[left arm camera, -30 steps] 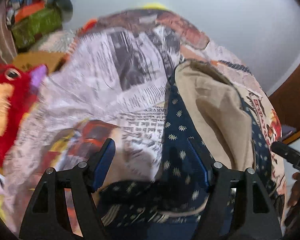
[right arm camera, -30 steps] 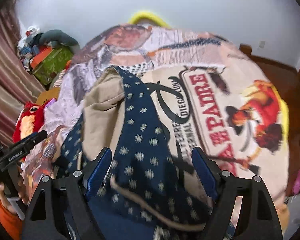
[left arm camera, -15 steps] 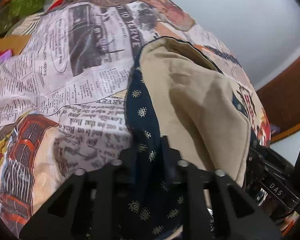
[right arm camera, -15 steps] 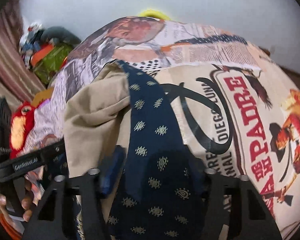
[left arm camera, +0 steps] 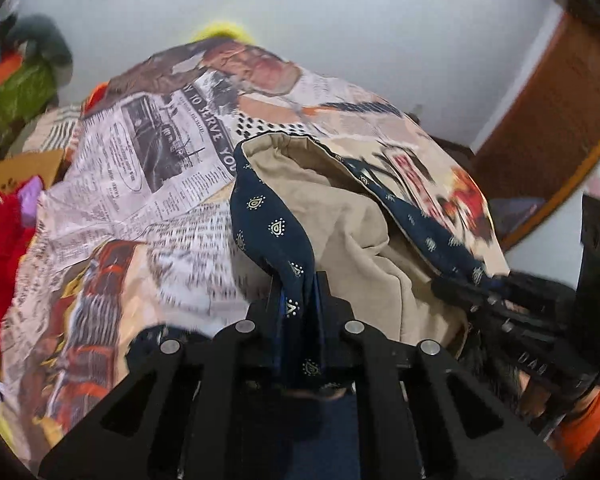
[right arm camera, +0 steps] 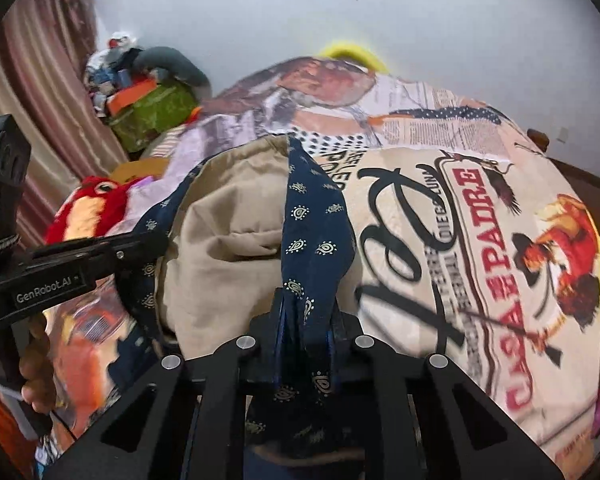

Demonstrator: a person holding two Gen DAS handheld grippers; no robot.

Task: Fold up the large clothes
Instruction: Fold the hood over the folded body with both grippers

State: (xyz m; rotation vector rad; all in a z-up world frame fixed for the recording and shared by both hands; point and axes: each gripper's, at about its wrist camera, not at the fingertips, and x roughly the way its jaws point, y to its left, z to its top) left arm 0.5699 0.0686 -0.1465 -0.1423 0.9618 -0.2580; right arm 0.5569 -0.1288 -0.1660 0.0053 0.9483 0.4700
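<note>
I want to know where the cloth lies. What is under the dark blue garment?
Under the dark blue garment lies the printed bedsheet. Its beige lining faces up between the blue edges. The sheet directly below is covered.

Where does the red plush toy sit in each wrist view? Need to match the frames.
Left wrist: red plush toy at the far left edge, mid-height, partly cut off.
Right wrist: red plush toy left of centre, behind the left gripper.
Shared landmark: the navy patterned garment with tan lining, pinched by both grippers.
</note>
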